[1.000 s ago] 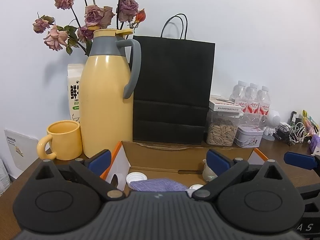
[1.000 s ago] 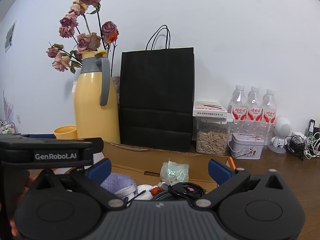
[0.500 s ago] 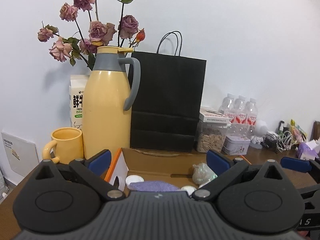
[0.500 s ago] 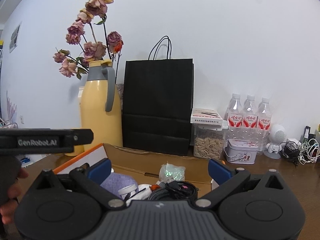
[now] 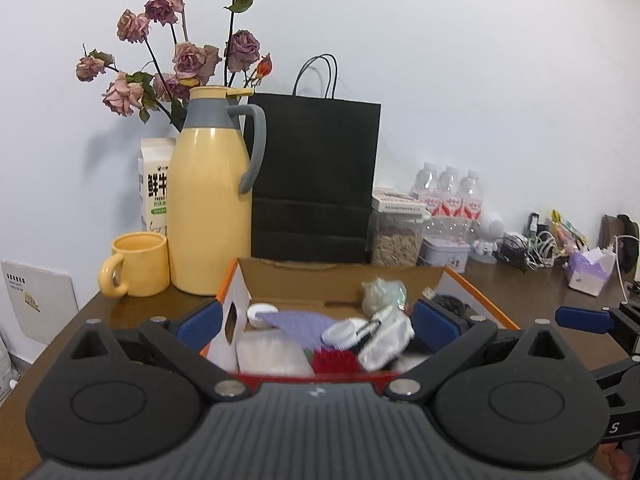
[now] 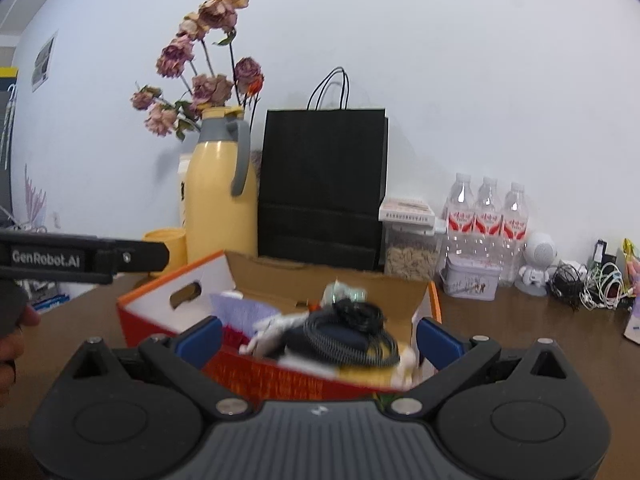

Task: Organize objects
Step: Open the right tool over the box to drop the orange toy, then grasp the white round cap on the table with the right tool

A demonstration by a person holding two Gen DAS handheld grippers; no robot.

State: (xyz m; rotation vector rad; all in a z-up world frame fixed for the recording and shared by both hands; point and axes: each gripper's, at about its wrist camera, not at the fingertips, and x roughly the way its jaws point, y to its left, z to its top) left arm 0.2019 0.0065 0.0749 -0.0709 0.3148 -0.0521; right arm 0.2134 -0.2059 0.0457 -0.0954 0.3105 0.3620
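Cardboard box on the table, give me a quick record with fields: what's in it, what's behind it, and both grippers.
container: open cardboard box with orange edges
contents: coiled black cable, purple cloth, white cap, other jumbled small items
behind box: black paper bag, yellow thermos
left gripper: open, empty
right gripper: open, empty

Left black plastic two-finger gripper (image 5: 314,322): ribbed dark grey central housing, two round black discs either side, crossed black linkage arms with silver pivot screws, blue rectangular finger pads (image 5: 199,319). Right black plastic two-finger gripper (image 6: 318,338): same build, small white logo on ribs, blue pads. White "GenRobot.AI" lettering on the left unit's black side bar. Bare skin of person's left hand (image 6: 12,344) at frame edge.
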